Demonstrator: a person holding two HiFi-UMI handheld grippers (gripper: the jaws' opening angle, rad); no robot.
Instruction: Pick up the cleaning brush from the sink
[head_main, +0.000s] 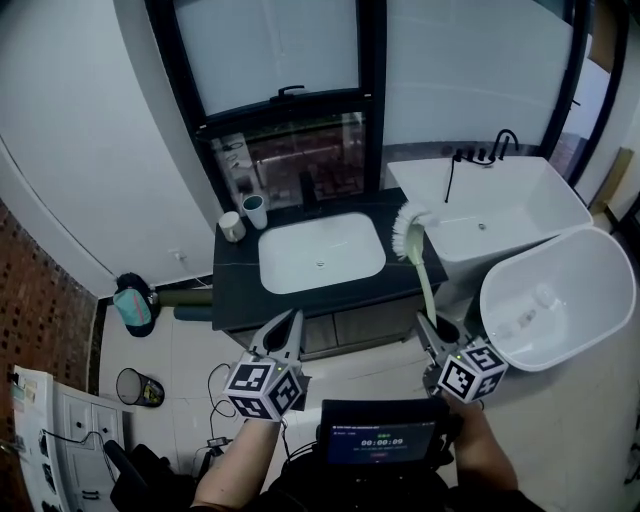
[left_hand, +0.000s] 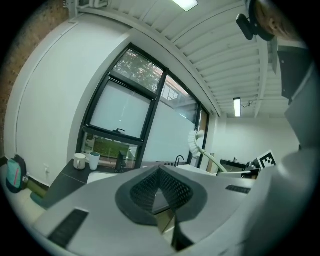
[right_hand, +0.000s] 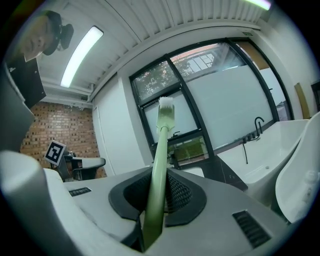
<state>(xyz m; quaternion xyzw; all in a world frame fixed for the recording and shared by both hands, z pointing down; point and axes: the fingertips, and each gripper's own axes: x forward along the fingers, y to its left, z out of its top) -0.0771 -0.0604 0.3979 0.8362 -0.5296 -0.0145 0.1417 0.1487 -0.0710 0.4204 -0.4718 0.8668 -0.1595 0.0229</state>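
Gripping cleaning brush (right_hand: 161, 135) by pale green handle: right gripper (right_hand: 160, 182), jaws clamped on handle's near end. Handle runs straight out ahead of jaws, white bristle head at far tip, held in air. Sink (head_main: 290, 280) lies ahead of right gripper, off to its left, set in dark counter (head_main: 235, 290). Left gripper (left_hand: 160, 175) beside right one, jaws pressed together, nothing between. Two cups (head_main: 243, 218) ahead of left gripper, at counter's far left corner.
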